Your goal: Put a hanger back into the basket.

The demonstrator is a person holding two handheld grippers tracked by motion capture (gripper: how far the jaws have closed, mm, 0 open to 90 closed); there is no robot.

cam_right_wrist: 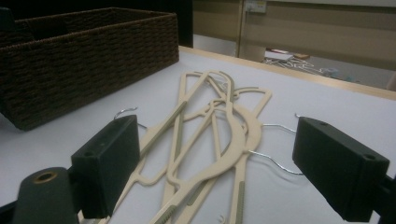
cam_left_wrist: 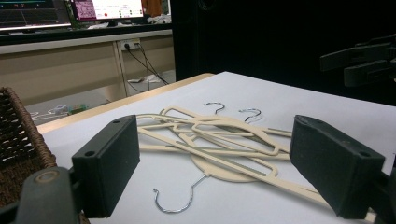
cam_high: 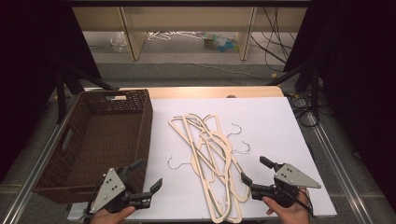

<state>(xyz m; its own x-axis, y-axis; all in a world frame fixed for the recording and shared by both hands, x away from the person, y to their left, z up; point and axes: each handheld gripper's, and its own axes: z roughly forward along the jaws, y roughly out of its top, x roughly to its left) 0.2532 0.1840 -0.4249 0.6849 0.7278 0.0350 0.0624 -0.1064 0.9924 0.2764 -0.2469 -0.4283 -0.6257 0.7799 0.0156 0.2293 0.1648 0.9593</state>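
Observation:
Several cream hangers (cam_high: 210, 149) with thin metal hooks lie crossed in a loose pile on the white table sheet (cam_high: 275, 126). To their left stands a brown wicker basket (cam_high: 145, 126), which looks empty inside. My left gripper (cam_high: 149, 173) hovers at the near edge beside the basket's front corner, open, nothing between its jaws. My right gripper (cam_high: 253, 169) is open too, just right of the pile's near end. In the left gripper view the open gripper (cam_left_wrist: 215, 140) frames the hangers (cam_left_wrist: 205, 126) lying farther off. The right gripper (cam_right_wrist: 217, 154) likewise looks over the hangers (cam_right_wrist: 233, 126) toward the basket (cam_right_wrist: 93, 51).
The basket's wall (cam_left_wrist: 18, 140) is close on the left gripper's left. The right gripper (cam_left_wrist: 359, 60) shows far off in that view. Beyond the table are a wooden shelf unit (cam_high: 187, 28), floor cables (cam_high: 275, 46) and black stand legs (cam_high: 308, 74).

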